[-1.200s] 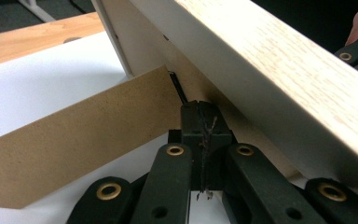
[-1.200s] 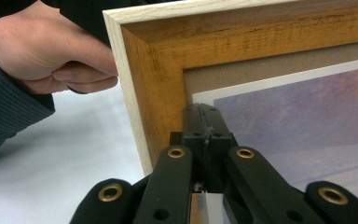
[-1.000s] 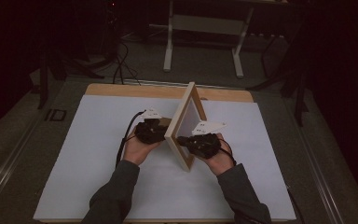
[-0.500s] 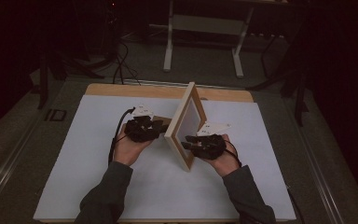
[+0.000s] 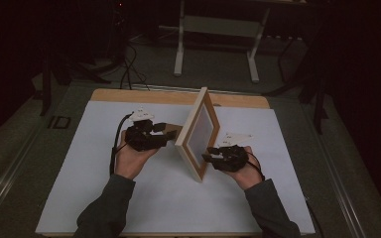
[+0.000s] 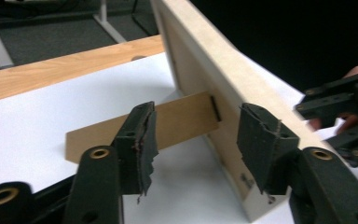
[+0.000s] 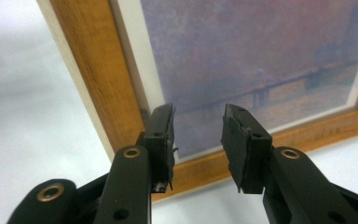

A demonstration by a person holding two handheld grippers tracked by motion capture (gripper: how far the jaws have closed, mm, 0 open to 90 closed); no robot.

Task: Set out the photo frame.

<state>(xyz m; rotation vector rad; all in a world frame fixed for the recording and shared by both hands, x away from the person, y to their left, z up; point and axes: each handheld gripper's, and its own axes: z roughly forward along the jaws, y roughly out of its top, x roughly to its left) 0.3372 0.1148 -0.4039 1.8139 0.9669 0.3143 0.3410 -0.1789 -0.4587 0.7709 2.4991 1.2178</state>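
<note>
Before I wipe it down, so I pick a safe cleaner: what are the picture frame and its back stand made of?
The picture frame looks like wood with a warm, smooth, possibly varnished front, grain faintly visible; its side is paler and matt. The back stand seems to be thin brown fibreboard or card, flat and dull. The print may sit behind glazing; I cannot tell.

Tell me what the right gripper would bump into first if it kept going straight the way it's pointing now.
Most likely the picture frame. The right gripper has its jaws open and aims at the lower part of the glazed print, just above the wooden bottom rail. Nothing lies between them, though the depth of the gap is hard to judge.
</note>
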